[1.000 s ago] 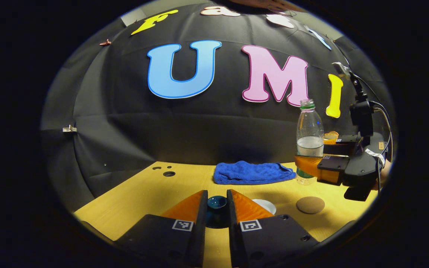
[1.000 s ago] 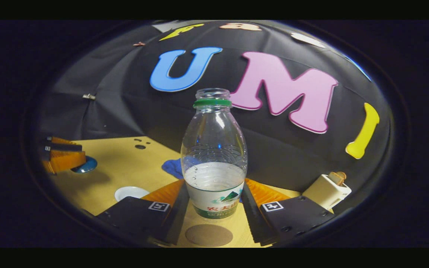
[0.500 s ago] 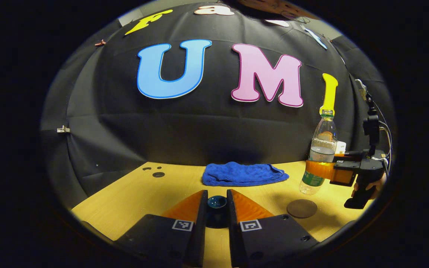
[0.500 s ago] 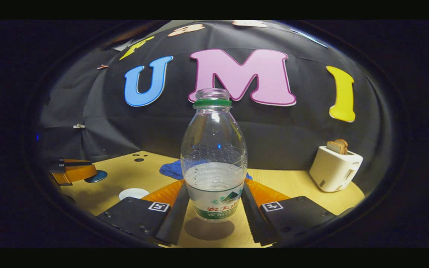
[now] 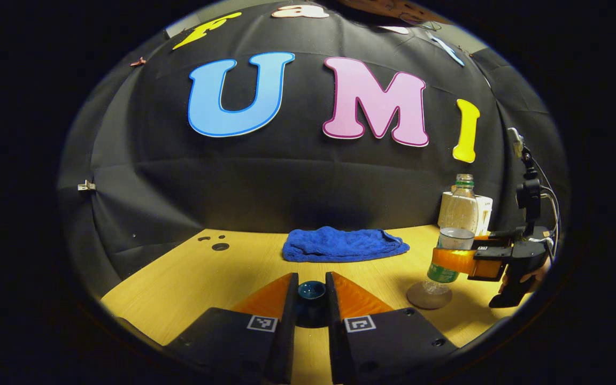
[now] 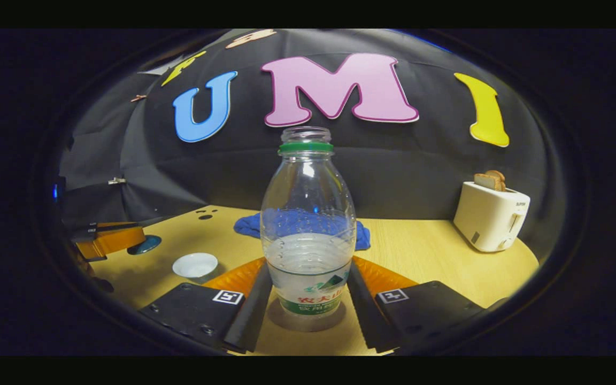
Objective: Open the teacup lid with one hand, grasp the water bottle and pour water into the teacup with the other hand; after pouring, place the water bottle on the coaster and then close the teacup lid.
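1. A wooden table [image 6: 436, 256] is stretching ahead of both grippers to the black cloth wall.
2. A white toaster [image 6: 491, 215] holding bread slices is standing well off to the right gripper's [image 6: 308, 291] right, near the wall.
3. A blue towel [image 5: 344, 244] is lying crumpled straight ahead of the left gripper [image 5: 311, 297], well beyond its fingertips.
4. An uncapped water bottle [image 6: 308, 224], partly filled, is standing upright between the right gripper's orange fingers, which are pressing on its labelled lower body from both sides. In the left gripper view its base is resting on the round brown coaster [image 5: 426, 295].
5. The left gripper's fingers are closing tightly on the knob of the dark blue teacup lid [image 5: 311, 291], holding it.
6. A small white teacup [image 6: 194, 264] is sitting open, ahead and left of the right gripper.
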Demonstrator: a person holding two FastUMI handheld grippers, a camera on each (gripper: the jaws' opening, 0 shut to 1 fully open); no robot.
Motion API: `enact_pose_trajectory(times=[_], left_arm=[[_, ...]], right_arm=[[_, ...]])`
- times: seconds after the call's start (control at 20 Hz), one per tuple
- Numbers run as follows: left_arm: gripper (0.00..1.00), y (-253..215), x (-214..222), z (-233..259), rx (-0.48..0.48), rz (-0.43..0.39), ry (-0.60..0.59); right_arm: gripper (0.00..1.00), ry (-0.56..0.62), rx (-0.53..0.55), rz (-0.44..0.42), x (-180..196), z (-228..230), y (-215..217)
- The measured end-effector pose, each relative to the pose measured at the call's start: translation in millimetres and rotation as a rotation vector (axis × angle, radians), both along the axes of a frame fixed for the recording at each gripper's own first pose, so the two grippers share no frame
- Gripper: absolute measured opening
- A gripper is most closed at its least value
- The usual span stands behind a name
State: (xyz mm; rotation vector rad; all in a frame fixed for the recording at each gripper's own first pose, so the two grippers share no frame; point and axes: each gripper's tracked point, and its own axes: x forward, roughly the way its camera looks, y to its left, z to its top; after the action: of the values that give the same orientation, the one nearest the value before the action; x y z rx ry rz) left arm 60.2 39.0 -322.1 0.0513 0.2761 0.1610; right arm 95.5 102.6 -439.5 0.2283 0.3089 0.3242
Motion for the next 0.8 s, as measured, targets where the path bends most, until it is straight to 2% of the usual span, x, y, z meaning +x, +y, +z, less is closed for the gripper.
enact_pose_trajectory(times=[0.25, 0.3, 0.4, 0.45, 0.5, 0.55, 0.6, 0.65, 0.75, 0.8], left_arm=[[0.31, -2, -1, -2, -0.002, 0.003, 0.002], [0.34, -2, -1, -3, -0.002, 0.004, 0.001], [0.27, -2, 0, -2, 0.0, 0.005, 0.002], [0.31, -2, 1, -3, 0.001, 0.004, 0.002], [0.27, -2, 1, -4, 0.003, 0.003, 0.001], [0.31, -3, 2, -3, 0.005, 0.002, 0.001], [0.27, -3, 3, -4, 0.008, -0.001, 0.002], [0.31, -4, 4, -4, 0.009, -0.003, 0.003], [0.31, -7, 6, -5, 0.008, -0.01, 0.006], [0.27, -8, 7, -6, 0.006, -0.013, 0.004]], right_arm=[[0.76, 0.027, 0.008, 0.022, 0, -11, 5], [0.73, 0.03, 0.002, 0.03, -4, -13, 6], [0.78, 0.029, -0.006, 0.042, -6, -15, 11], [0.8, 0.045, -0.006, 0.054, -9, -19, 13], [0.8, 0.067, -0.007, 0.062, -13, -25, 16], [0.81, 0.083, -0.005, 0.063, -16, -29, 15], [0.83, 0.095, 0.0, 0.061, -18, -32, 13], [0.86, 0.104, 0.004, 0.062, -20, -34, 13], [0.89, 0.121, 0.01, 0.058, -25, -39, 11], [0.9, 0.132, 0.012, 0.056, -28, -41, 10]])
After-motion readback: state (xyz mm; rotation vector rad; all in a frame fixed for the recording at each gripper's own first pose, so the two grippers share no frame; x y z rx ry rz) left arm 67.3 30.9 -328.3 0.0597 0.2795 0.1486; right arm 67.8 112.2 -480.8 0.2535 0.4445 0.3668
